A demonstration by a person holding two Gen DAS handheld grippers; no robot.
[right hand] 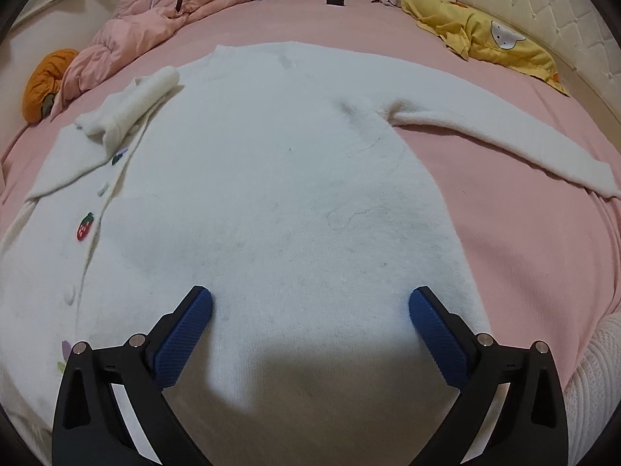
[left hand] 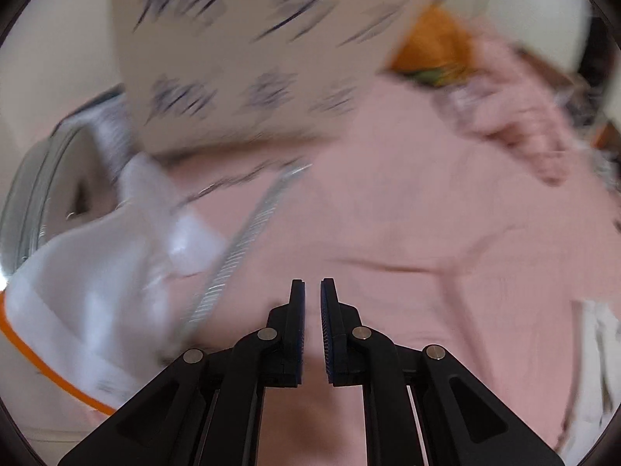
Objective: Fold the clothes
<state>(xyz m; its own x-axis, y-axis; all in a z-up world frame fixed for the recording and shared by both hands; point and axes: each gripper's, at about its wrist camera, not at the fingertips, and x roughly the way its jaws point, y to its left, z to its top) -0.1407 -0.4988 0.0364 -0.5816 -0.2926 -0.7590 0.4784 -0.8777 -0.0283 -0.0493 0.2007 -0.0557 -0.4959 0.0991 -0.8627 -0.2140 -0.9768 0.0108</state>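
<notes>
On pink bed [right hand: 504, 233], white cardigan [right hand: 271, 194] w/ strawberry patch, no legible writing; right tool [right hand: 310, 310] apart, left tool [left hand: 312, 291] nearly together.

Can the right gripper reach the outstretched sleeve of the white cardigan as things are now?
Probably yes. The right gripper is open and empty above the white cardigan, and the sleeve lies flat on the pink sheet with nothing over it.

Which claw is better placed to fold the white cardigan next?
Right, probably. The right claw hangs open directly over the white cardigan; the left claw is nearly shut over the pink sheet, its view blurred.
</notes>
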